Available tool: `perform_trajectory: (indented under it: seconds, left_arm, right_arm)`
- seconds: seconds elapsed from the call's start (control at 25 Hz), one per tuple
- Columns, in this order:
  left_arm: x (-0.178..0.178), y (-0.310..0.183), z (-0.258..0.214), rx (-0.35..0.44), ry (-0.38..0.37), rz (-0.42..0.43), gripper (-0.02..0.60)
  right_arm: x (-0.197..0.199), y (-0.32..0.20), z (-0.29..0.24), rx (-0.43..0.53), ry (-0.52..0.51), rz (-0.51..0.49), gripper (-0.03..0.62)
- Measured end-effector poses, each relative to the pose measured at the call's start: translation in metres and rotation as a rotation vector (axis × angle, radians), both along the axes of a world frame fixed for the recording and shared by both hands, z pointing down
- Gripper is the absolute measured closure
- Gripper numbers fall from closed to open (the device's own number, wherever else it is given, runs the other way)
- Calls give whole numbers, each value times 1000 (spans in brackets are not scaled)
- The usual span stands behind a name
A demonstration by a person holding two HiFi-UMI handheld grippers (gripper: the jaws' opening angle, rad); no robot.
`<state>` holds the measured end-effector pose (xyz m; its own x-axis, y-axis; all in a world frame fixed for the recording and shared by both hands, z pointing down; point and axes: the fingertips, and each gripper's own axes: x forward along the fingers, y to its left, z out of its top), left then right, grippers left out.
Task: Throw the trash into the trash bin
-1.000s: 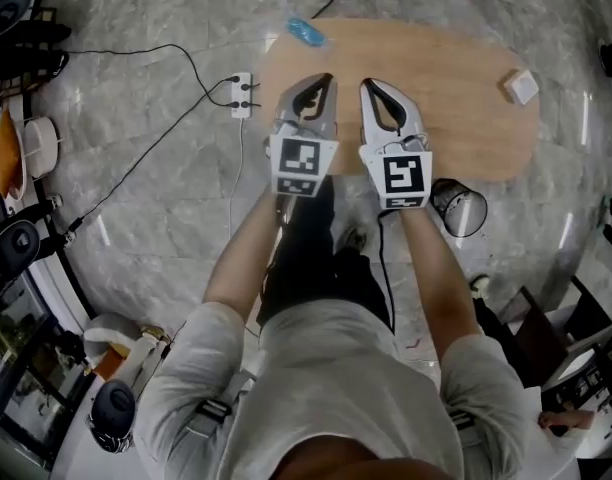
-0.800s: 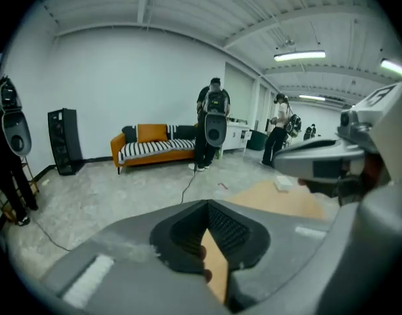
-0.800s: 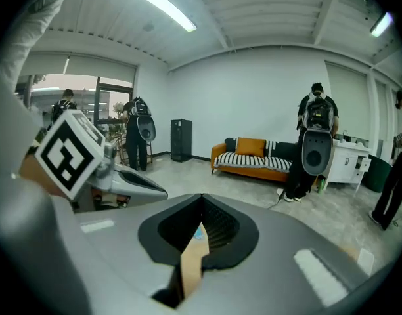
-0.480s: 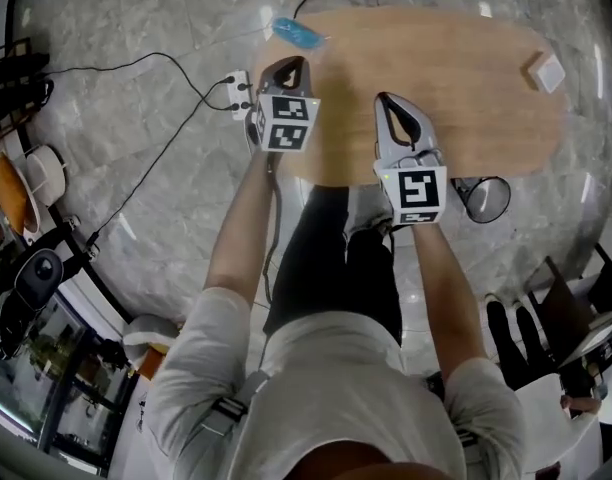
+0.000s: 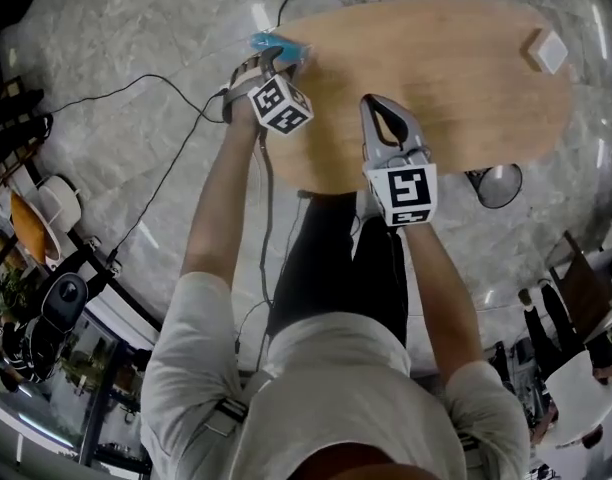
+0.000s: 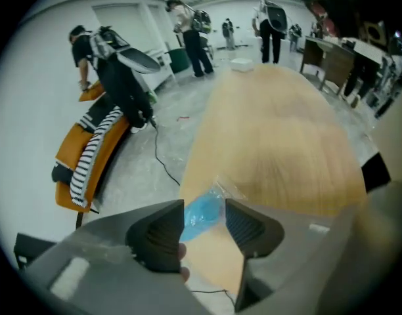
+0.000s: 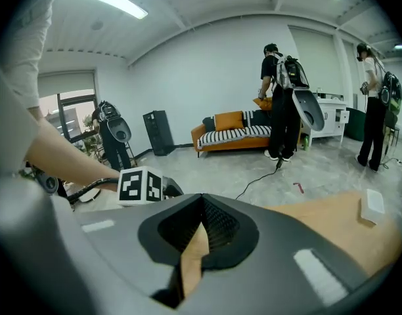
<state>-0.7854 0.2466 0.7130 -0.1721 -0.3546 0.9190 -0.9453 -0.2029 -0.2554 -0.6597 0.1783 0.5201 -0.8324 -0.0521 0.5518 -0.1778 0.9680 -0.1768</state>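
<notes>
Two tools, one table point(image 5: 466, 88): left tool point(image 6: 204, 223) parted, seemingly astride one blue wrapper point(image 6: 198, 215); right tool point(image 7: 201, 235) clamped together, empty

Closed, empty right tongs point(image 7: 202, 203) over table point(image 7: 332, 223)

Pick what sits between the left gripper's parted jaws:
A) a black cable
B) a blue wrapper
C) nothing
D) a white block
B: in the left gripper view the blue wrapper shows in the gap between the jaws of the left gripper, lying at the edge of the table.
</notes>
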Motion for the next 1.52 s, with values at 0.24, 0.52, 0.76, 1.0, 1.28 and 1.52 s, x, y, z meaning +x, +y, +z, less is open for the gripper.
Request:
perform_trajectory:
  seconds: [0.24, 0.52, 0.76, 1.0, 1.28, 1.52]
  left_arm:
    - [-12, 2, 47, -153, -8, 78, 370]
    - [-7, 10, 80, -225, -64, 104, 561]
    - [6, 6, 49, -95, -67, 33, 563]
    - [17, 0, 3, 49, -43, -33, 563]
    - [85, -30, -106, 241, -44, -29, 563]
    - [140, -58, -165, 369, 5, 0, 563]
  right_arm:
    - [16, -10, 13, -13, 32, 29, 586]
    - [28, -27, 10, -7, 34, 54, 586]
    - [47, -29, -5, 5, 27, 74, 586]
    - [58, -28, -14, 6, 4, 105, 586]
    - [98, -28, -63, 27, -32, 154, 586]
    - [123, -31, -91, 52, -54, 219, 586]
